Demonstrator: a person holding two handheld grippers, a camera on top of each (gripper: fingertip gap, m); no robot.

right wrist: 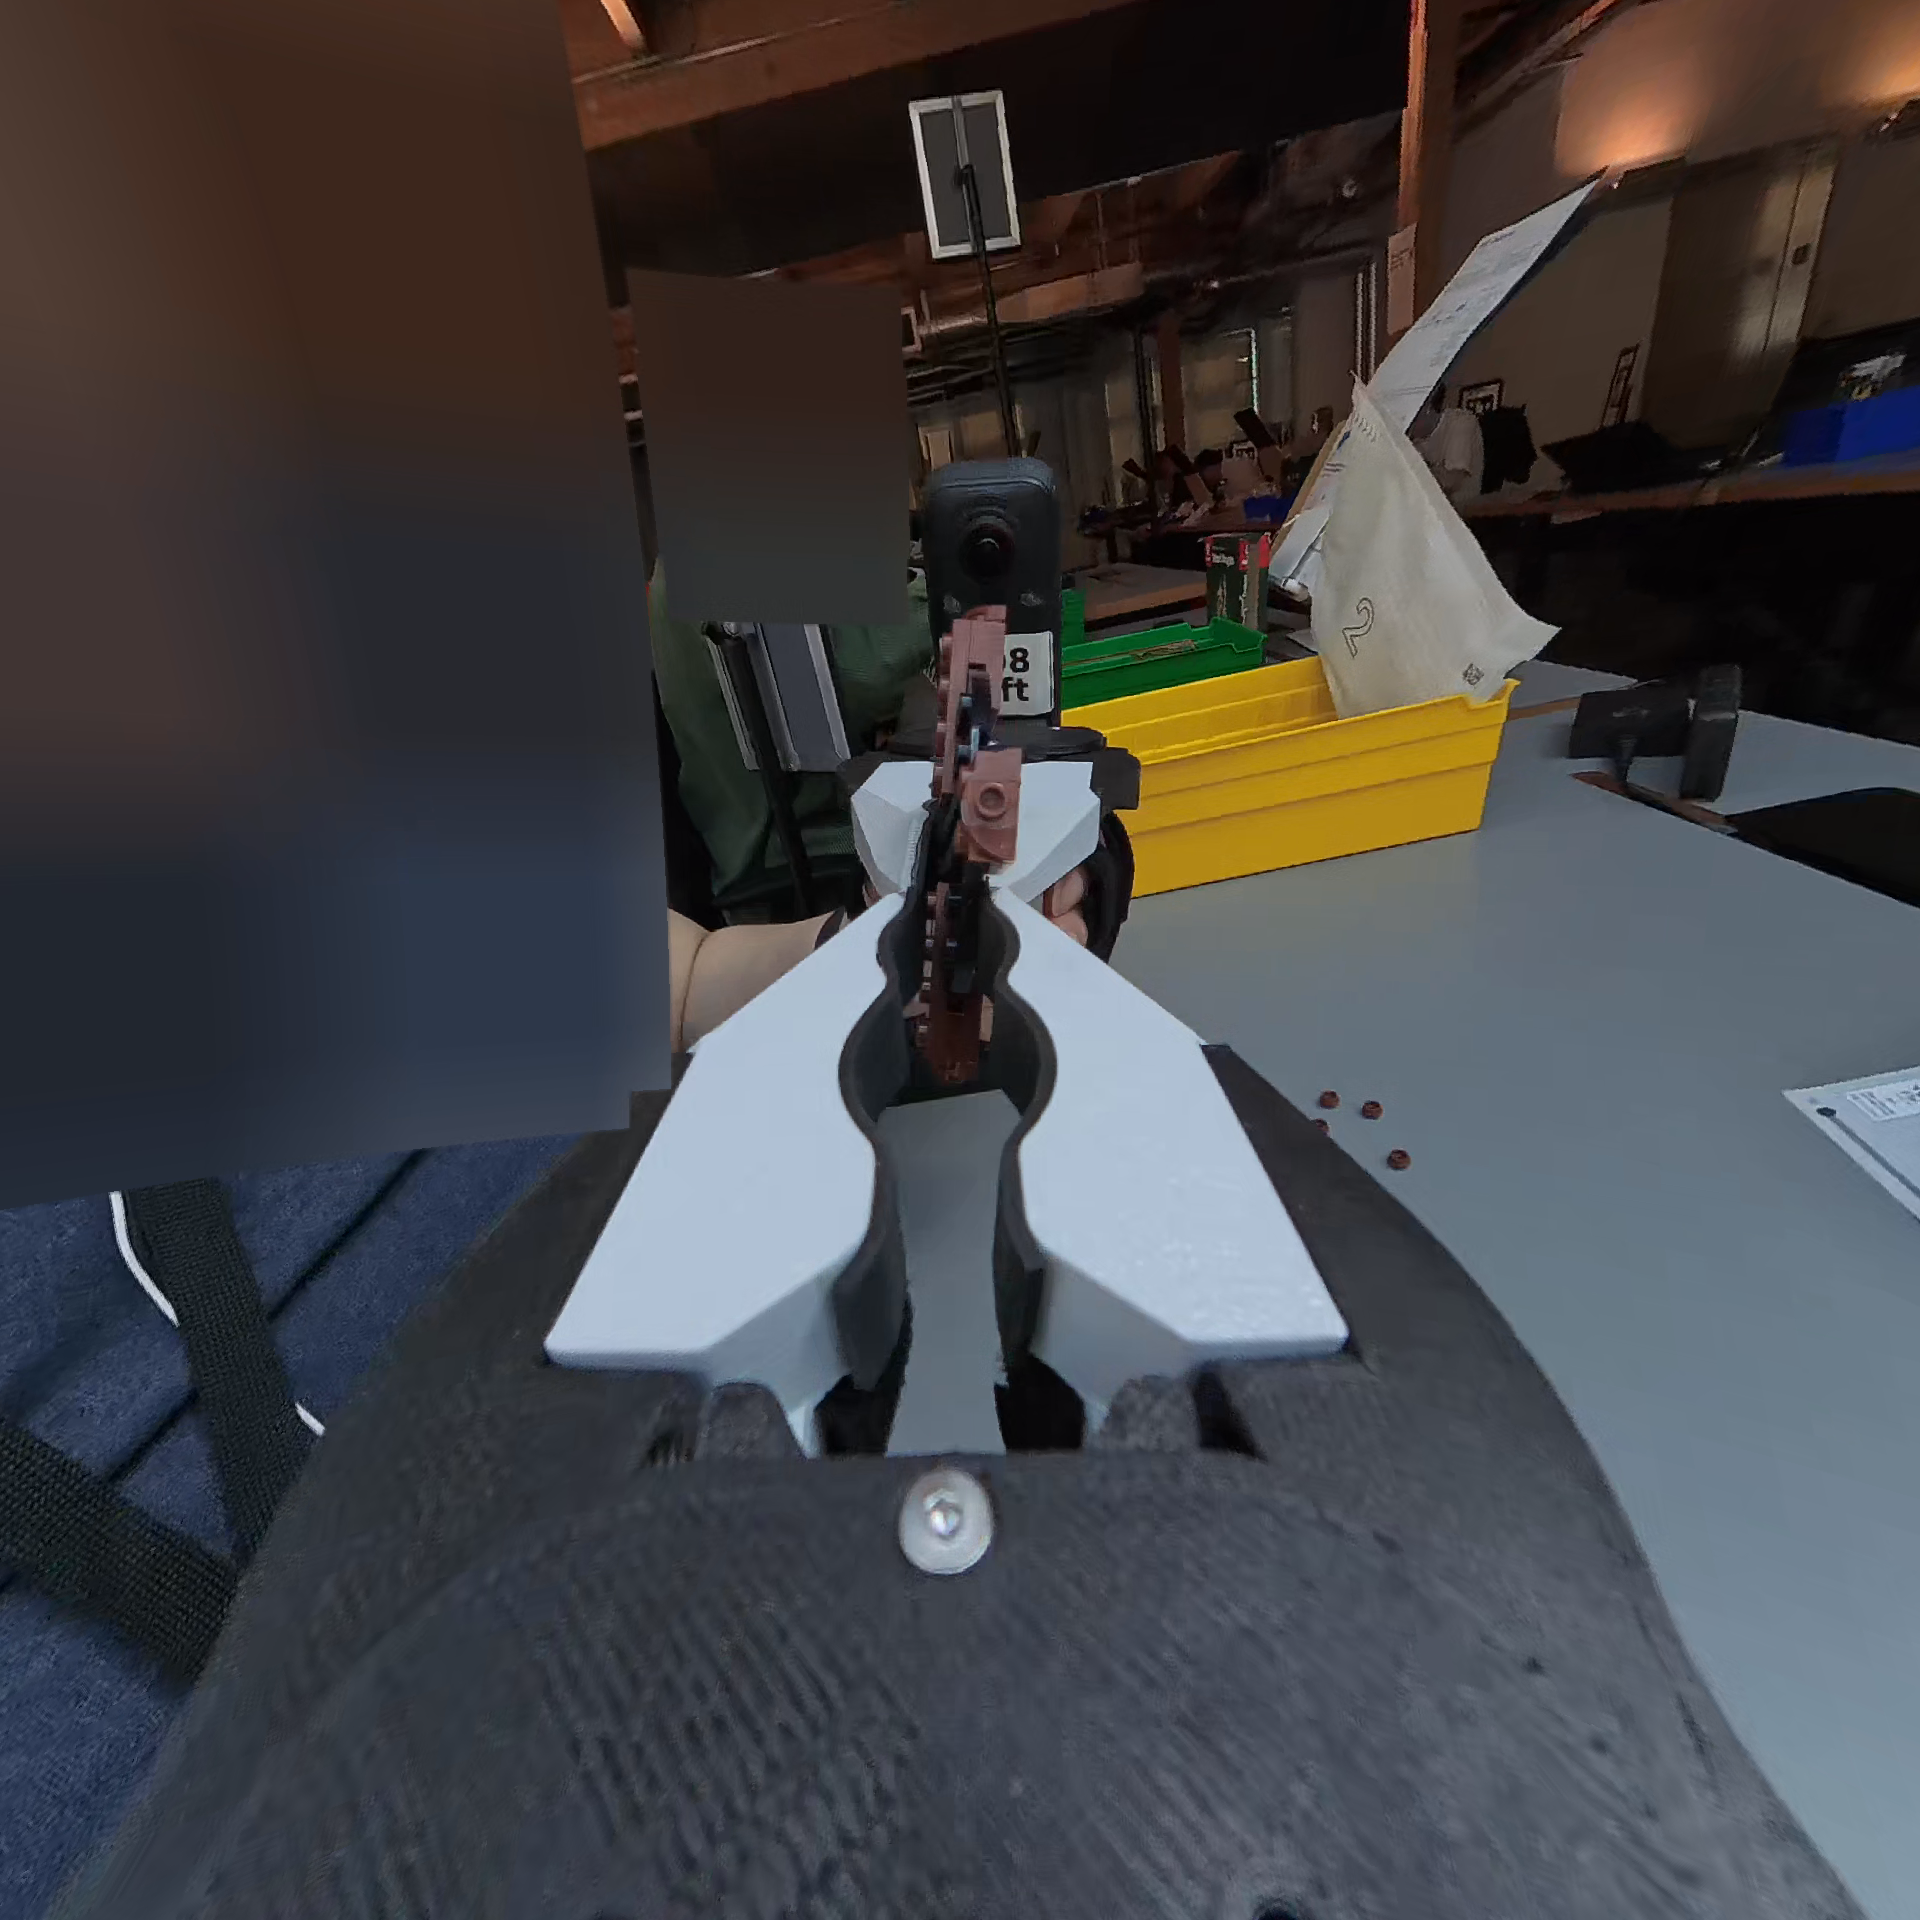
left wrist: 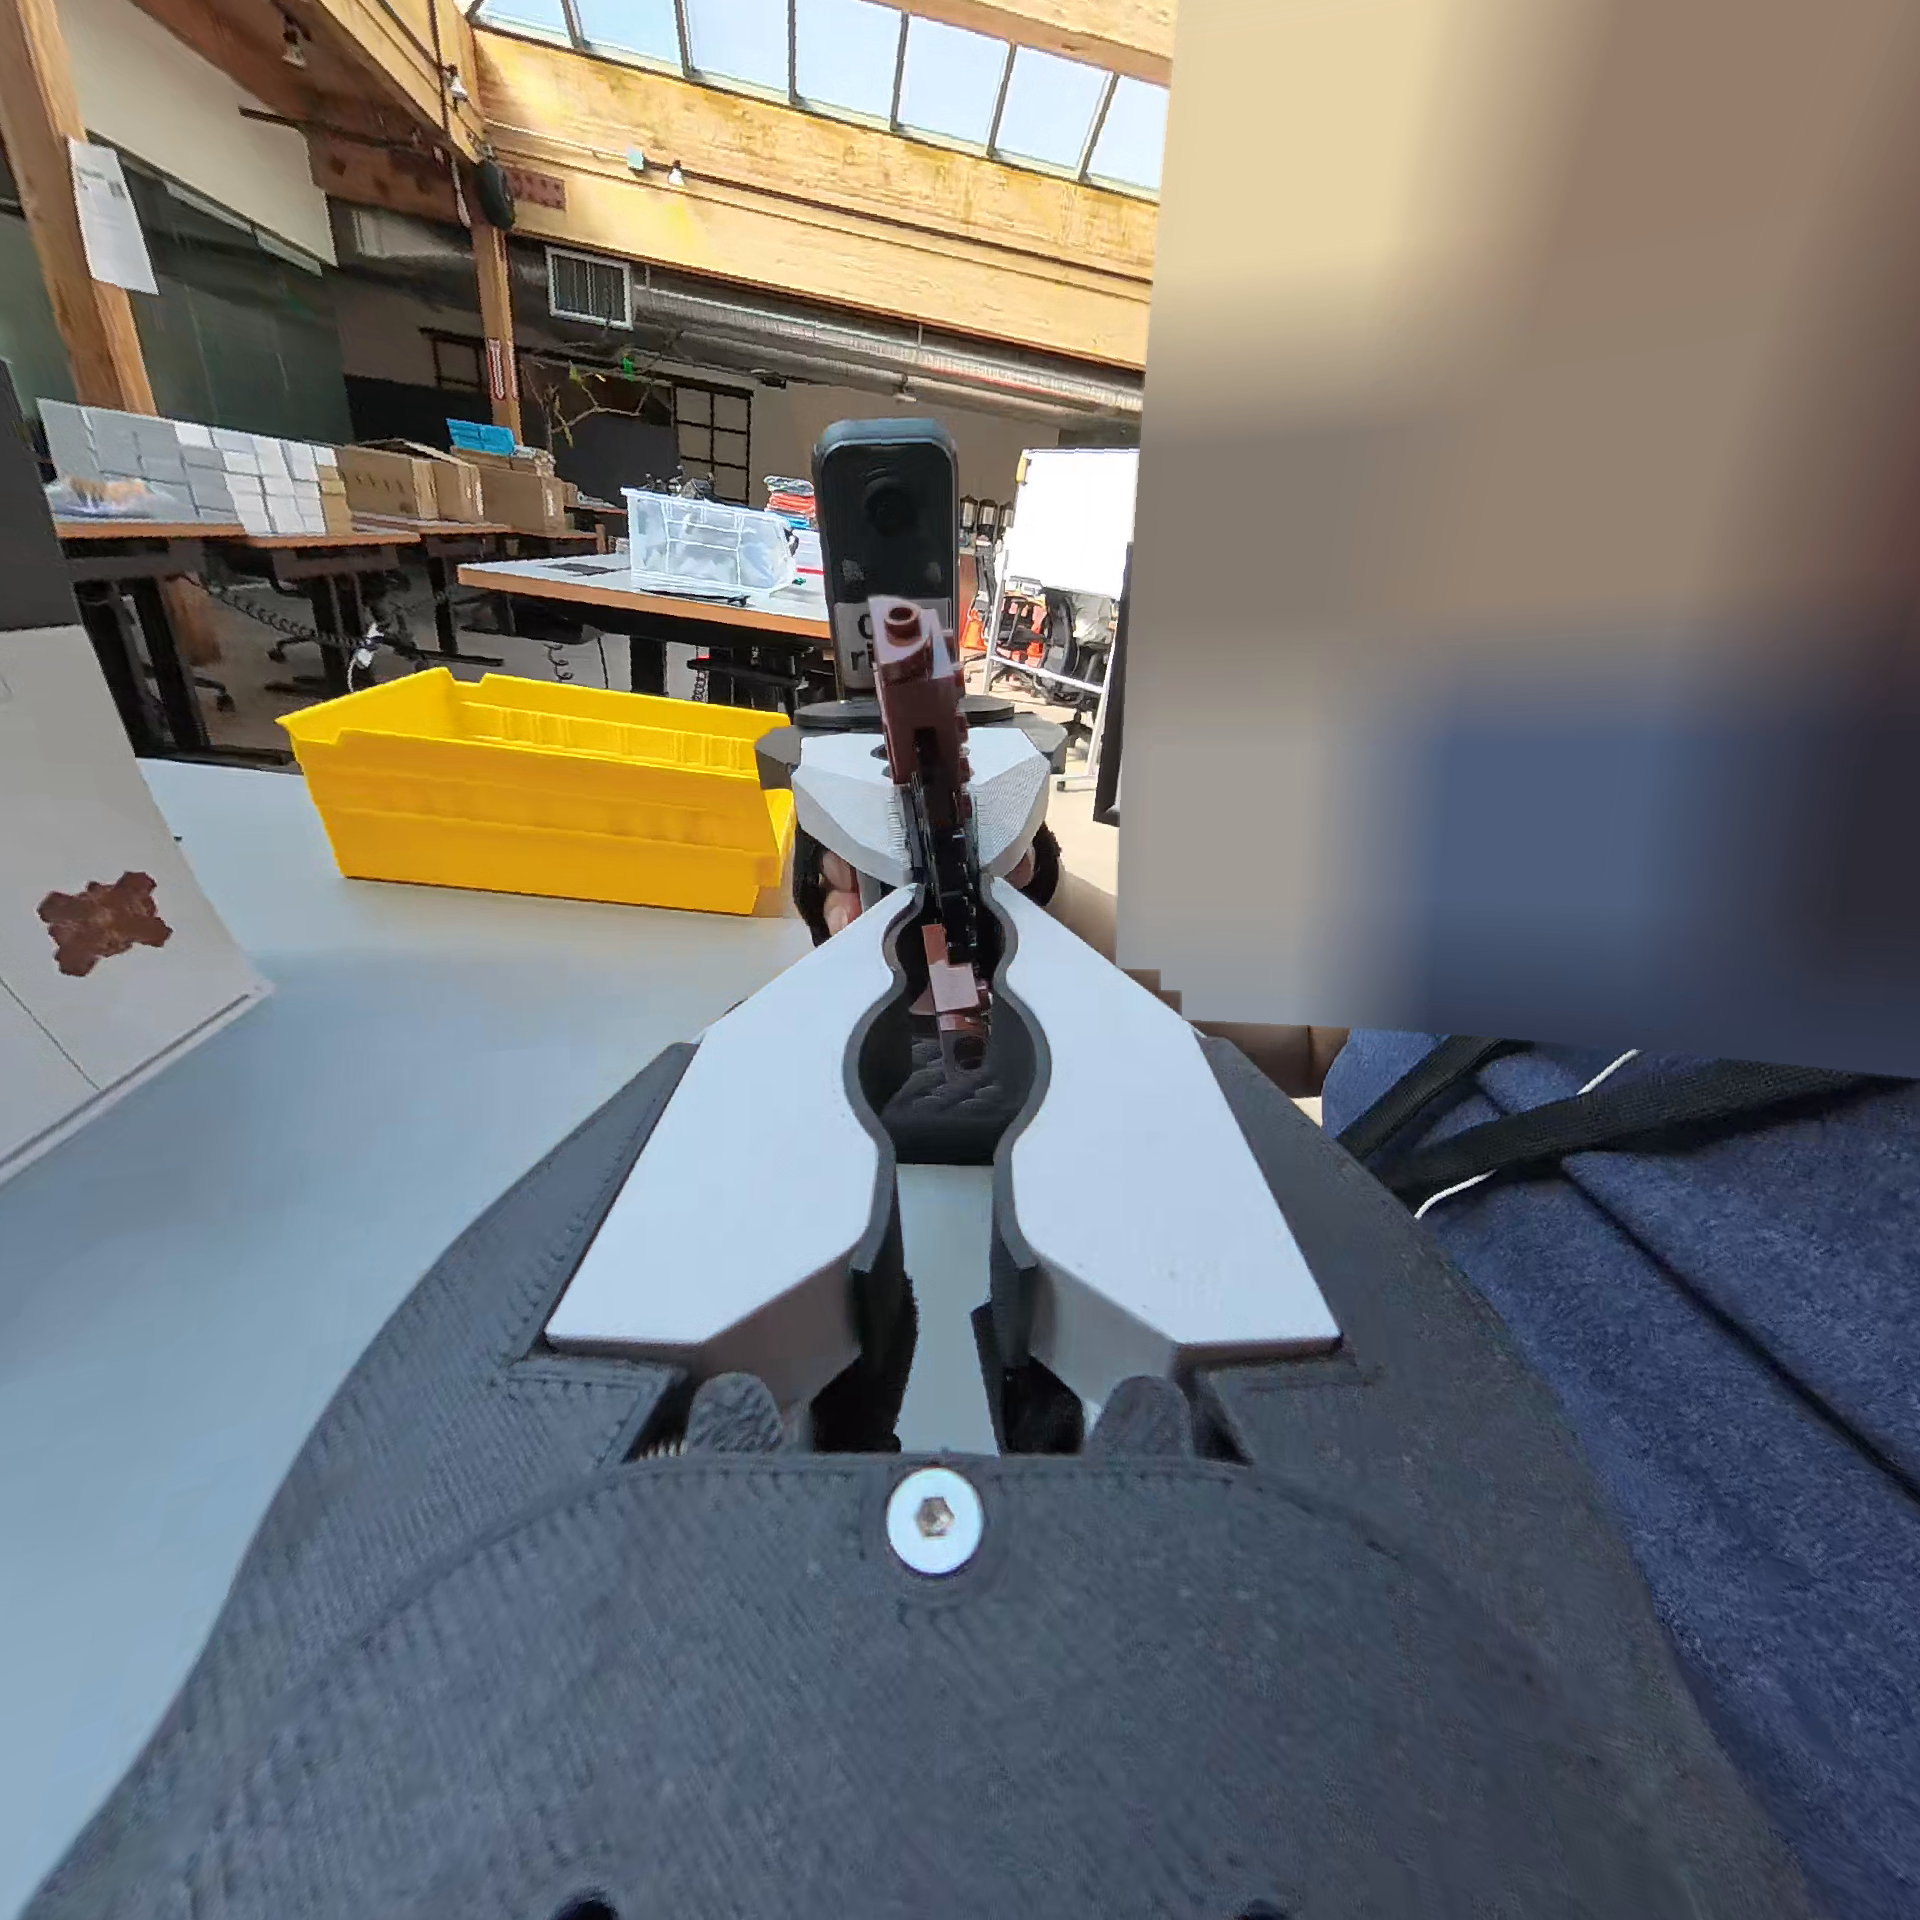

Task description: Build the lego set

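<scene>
My left tool (left wrist: 951, 914) and right tool (right wrist: 951, 925) each clench 1 end of the brown lego assembly (left wrist: 920, 707) between them, lifted off the worktop (left wrist: 416, 1039) so I can press it together.

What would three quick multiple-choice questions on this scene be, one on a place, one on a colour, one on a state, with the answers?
1. Where does the white paper bag stand?
A. on the floor
B. in the yellow bin
C. on a chair

2. What colours is the lego assembly?
A. blue and white
B. green and red
C. brown and black

3. What state is the left tool in?
A. shut on the lego assembly
B. wide open and empty
C. lying flat on the table

Answers:
1 B, its lower end sits behind the bin's front wall.
2 C, brown bricks on a black strip.
3 A, both fingers press against the assembly.
</scene>
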